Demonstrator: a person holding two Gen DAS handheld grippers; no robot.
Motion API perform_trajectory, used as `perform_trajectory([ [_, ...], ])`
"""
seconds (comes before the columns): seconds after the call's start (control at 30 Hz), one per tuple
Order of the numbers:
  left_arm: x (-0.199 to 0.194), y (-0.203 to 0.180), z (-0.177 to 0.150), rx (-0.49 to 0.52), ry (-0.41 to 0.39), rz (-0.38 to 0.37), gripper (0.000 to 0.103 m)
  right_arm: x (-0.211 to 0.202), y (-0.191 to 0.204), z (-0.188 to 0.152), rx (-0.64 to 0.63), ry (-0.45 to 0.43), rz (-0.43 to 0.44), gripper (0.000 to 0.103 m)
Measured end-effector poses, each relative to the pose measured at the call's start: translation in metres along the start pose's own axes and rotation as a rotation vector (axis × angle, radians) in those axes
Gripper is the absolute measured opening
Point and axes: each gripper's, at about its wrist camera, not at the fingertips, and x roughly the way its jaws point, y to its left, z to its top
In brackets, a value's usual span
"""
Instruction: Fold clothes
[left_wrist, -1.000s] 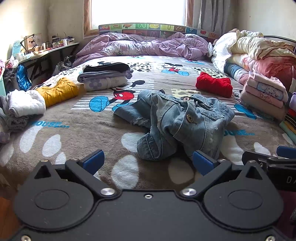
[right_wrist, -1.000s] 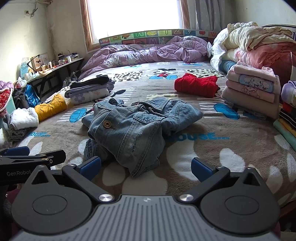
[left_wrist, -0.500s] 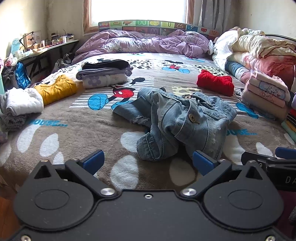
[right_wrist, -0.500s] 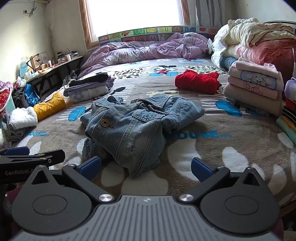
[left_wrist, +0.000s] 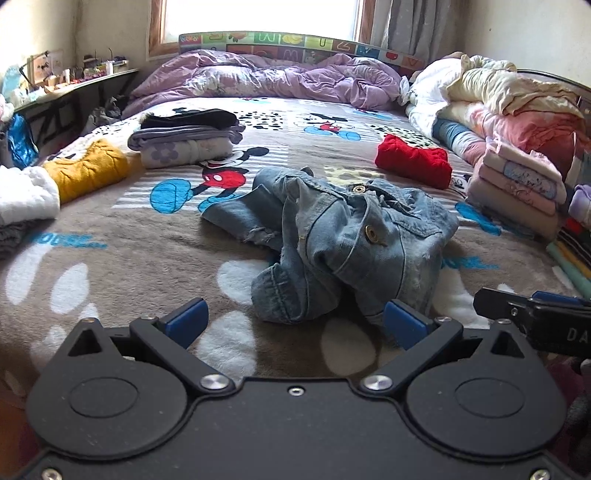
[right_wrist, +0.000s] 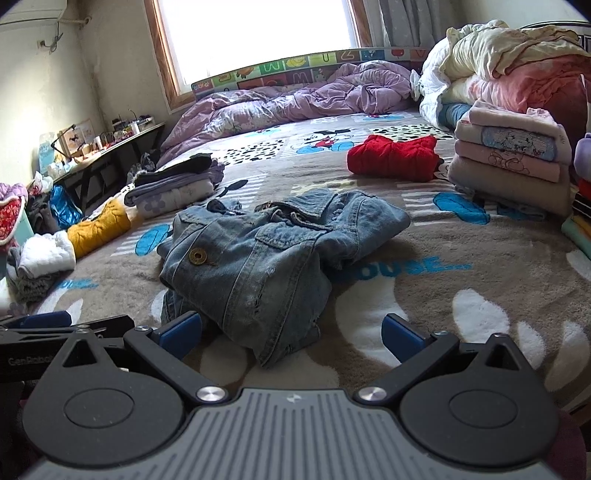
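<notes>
A crumpled blue denim jacket (left_wrist: 343, 240) lies in a heap on the brown patterned blanket (left_wrist: 122, 258) in the middle of the bed; it also shows in the right wrist view (right_wrist: 266, 251). My left gripper (left_wrist: 295, 321) is open and empty, just short of the jacket's near edge. My right gripper (right_wrist: 291, 332) is open and empty, with the jacket's near hem between its fingers' line. Each gripper shows at the edge of the other's view: the right one (left_wrist: 532, 317), the left one (right_wrist: 55, 325).
Folded clothes lie around: a red item (left_wrist: 413, 160), a yellow one (left_wrist: 88, 170), a white one (left_wrist: 22, 195), a purple and black stack (left_wrist: 188, 136), a pink stack (left_wrist: 517, 192) at the right. A purple duvet (left_wrist: 266, 77) lies at the headboard. A shelf (left_wrist: 74, 85) stands at the left.
Both grippers have moved forward and lower toward the denim jacket, which now looks larger. The jacket has not moved. Both stay open.
</notes>
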Motion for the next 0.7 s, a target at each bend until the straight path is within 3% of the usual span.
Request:
perform_trajectory([
  [0.37,0.027,0.021,0.027,-0.062,-0.001,-0.104,0.103,0.027,-0.025,0.016,0.048,-0.001,0.030,0.103],
  [0.47,0.035,0.024,0.038,-0.021,-0.034,-0.125,0.103,0.034,-0.029,0.025,0.041,-0.017,0.046,0.103],
  [0.7,0.064,0.028,0.073,0.027,0.013,-0.128,0.103,0.054,-0.043,0.054,0.031,-0.024,0.118,0.103],
])
